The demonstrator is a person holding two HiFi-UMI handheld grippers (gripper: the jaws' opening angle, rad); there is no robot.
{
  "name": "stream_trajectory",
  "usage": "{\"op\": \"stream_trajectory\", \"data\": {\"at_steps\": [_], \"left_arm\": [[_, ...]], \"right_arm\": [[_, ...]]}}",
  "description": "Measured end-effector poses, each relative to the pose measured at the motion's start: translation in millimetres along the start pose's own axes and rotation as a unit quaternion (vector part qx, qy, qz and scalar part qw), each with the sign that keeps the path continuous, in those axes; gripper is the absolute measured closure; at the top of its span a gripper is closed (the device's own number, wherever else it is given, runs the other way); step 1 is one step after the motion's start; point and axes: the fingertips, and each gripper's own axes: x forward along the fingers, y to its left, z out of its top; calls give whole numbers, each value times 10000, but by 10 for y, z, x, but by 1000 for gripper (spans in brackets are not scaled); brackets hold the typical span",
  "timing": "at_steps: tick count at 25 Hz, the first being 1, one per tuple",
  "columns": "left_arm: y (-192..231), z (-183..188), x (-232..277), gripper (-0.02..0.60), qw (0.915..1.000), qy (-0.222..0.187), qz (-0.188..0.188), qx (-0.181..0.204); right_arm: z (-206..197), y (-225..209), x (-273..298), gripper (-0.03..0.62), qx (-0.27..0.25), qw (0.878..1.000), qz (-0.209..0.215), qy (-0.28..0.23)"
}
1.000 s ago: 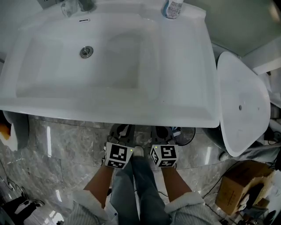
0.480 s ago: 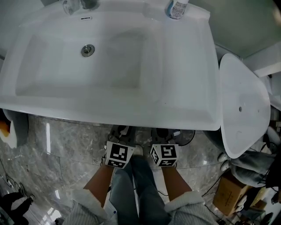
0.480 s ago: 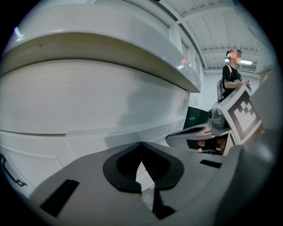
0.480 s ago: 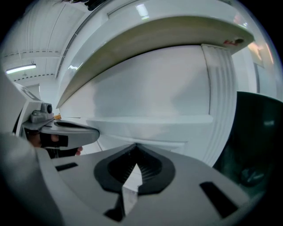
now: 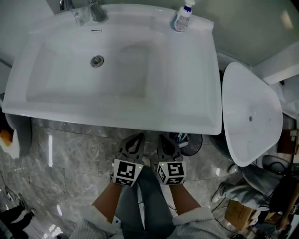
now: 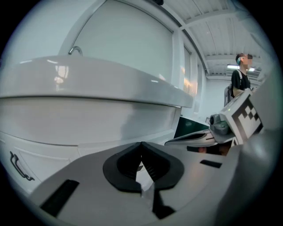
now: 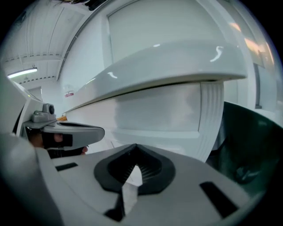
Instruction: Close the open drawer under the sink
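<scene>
The white sink [image 5: 117, 114] fills the head view and hides the drawer beneath it. Below its front edge my left gripper [image 5: 138, 137] and right gripper [image 5: 161, 138] sit side by side, both shut on nothing, tips just short of the basin's edge. In the left gripper view the gripper [image 6: 141, 145] points at the white drawer front [image 6: 88, 132] under the basin, with a metal handle [image 6: 20, 167] at far left. The right gripper [image 7: 135, 148] faces the same white front [image 7: 154, 112]. How far out the drawer stands cannot be told.
A soap bottle [image 5: 182, 17] and faucet [image 5: 96, 11] stand at the sink's back. A white toilet lid [image 5: 250, 116] is to the right, a dark bin [image 5: 189, 142] below the sink's right corner, a cardboard box [image 5: 238, 214] on the marble floor [image 5: 70, 158]. A person [image 6: 241, 79] stands far off.
Both grippers have drawn back a little from under the sink's front edge, so more of their fingers shows. The head view has shifted, bringing the faucet and bottle fully into frame.
</scene>
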Motion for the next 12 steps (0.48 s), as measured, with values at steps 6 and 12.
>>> {"op": "stream_trajectory", "data": {"at_steps": [6,12], "left_arm": [[-67,474,-312,566,9998,-199,33,-2],[-176,1135,-697,566,9982,-600,50,-26]], "right_arm": [[460,217,-326,583,84,9999,88,-101],[1152,536,-628,583,58,9982,544,-250]]}}
